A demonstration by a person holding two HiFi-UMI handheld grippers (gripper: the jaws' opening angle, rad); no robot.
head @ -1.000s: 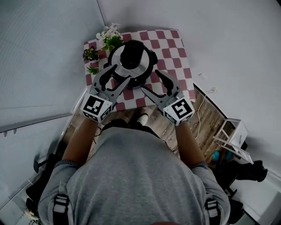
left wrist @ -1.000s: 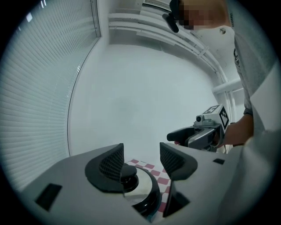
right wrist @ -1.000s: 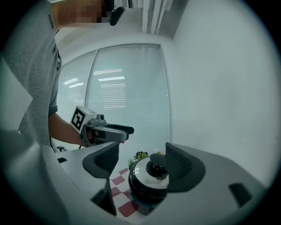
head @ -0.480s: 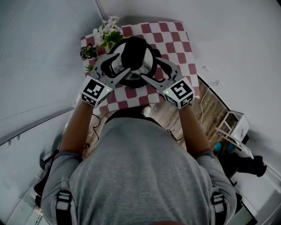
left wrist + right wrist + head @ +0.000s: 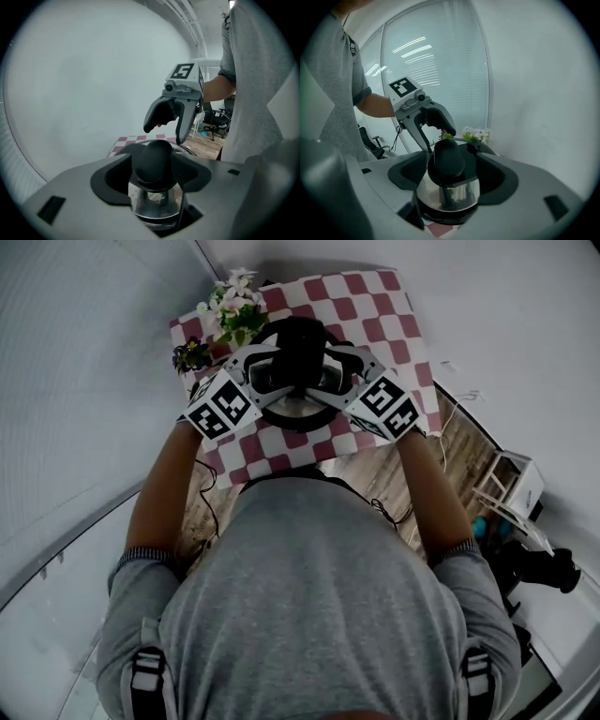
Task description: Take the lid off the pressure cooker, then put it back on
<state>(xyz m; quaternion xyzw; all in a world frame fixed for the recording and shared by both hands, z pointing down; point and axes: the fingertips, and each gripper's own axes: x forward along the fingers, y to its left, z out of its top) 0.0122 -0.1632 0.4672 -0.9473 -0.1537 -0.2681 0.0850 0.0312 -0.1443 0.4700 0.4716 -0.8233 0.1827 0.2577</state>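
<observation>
The steel pressure cooker [image 5: 284, 412] stands on a red-and-white checked table [image 5: 375, 306], with the lid on and its black knob [image 5: 298, 348] on top. My left gripper [image 5: 251, 367] reaches over the lid from the left and my right gripper [image 5: 345, 362] from the right. In the left gripper view the knob [image 5: 154, 159] sits between the open jaws with a gap on each side, and the right gripper [image 5: 168, 126] hangs just behind it. The right gripper view shows the same: the knob [image 5: 447, 157] lies between spread jaws, with the left gripper [image 5: 433, 129] opposite.
Small pots of flowers [image 5: 230, 315] stand at the table's far left corner, close to the cooker. Grey walls close in behind and to the left. On the wooden floor to the right are a cable [image 5: 459, 404] and a white rack [image 5: 511, 488].
Both grippers have moved forward from the table's near edge and now straddle the lid knob from either side. The head view has shifted closer over the cooker.
</observation>
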